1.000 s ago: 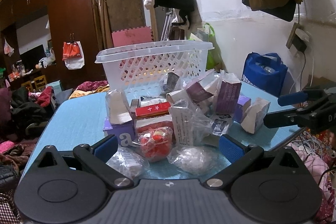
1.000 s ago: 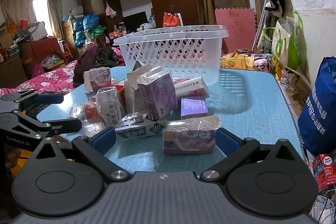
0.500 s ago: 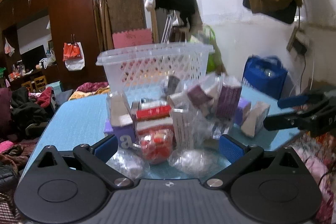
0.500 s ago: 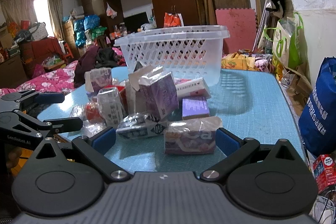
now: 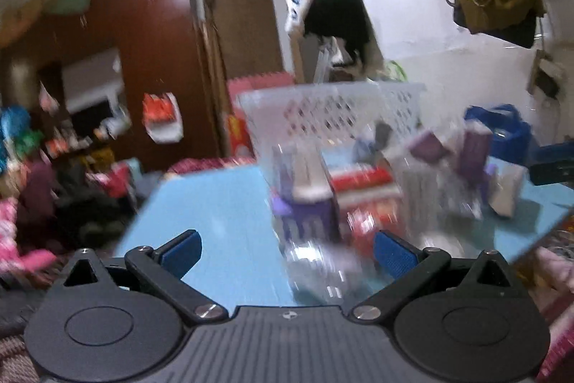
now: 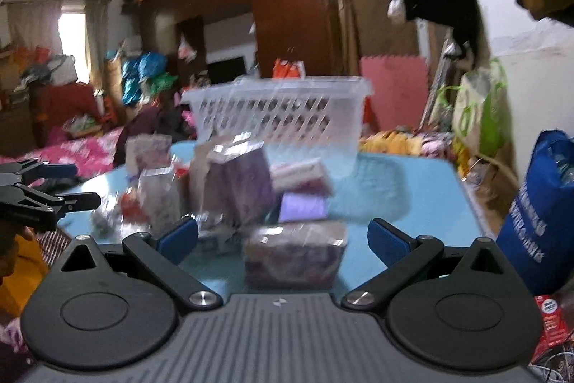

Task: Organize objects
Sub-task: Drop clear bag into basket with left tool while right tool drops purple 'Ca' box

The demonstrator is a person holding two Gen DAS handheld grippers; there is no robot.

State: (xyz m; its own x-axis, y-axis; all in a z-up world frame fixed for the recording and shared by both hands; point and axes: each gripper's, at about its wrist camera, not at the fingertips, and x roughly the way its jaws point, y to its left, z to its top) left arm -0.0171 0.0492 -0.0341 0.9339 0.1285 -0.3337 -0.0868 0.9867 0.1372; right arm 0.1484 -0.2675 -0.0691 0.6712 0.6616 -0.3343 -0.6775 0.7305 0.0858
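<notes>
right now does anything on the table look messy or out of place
Yes. Wrapped boxes and packets sit in a loose heap on the blue table, some leaning on each other, all outside the white basket behind them. Blur hides finer detail. Both hand-held grippers are open, holding nothing.

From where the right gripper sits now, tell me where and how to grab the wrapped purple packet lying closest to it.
Take the wrapped purple packet across its two short ends, coming straight forward and low from the near edge of the blue table. It lies flat with its long side facing the right gripper, whose open jaws already stand either side of it. The view is blurred, so the wrapper's slack is hard to judge.
</notes>
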